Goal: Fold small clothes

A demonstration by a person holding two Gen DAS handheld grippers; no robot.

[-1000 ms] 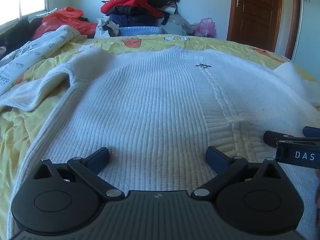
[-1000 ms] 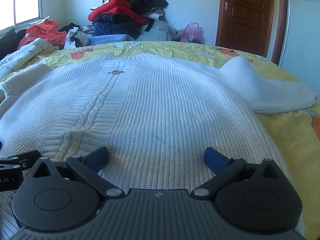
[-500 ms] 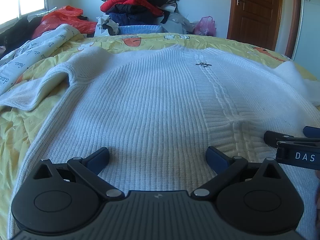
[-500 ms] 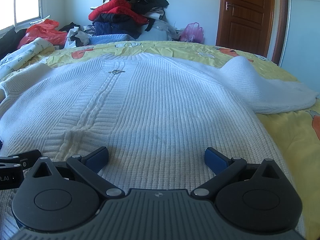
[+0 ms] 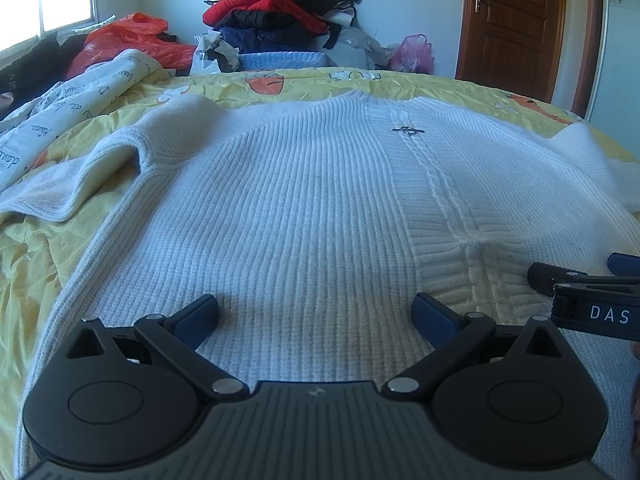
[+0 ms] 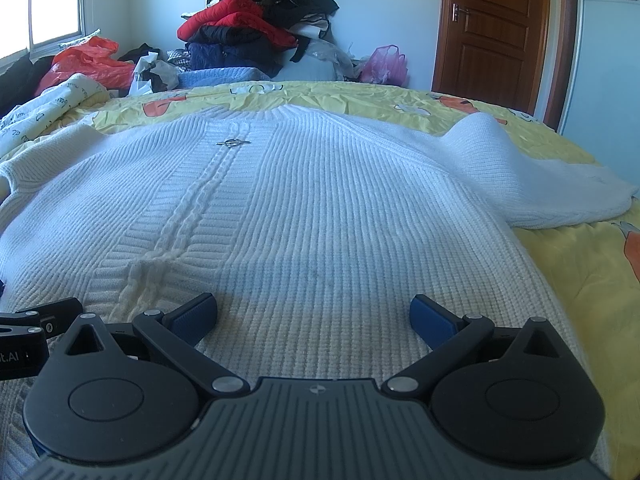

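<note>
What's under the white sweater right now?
The white sweater lies spread on a yellow printed bedcover, which shows all around it. Whatever sits beneath the sweater's body is covered.

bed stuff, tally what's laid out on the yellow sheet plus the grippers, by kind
white knit sweater: 1
printed white blanket, at the sheet's left edge: 1
grippers: 2, the left gripper and the right gripper, both open, low over the sweater's hem end
total: 4
The clothes pile beyond the yellow sheet overlaps too much to count.
</note>
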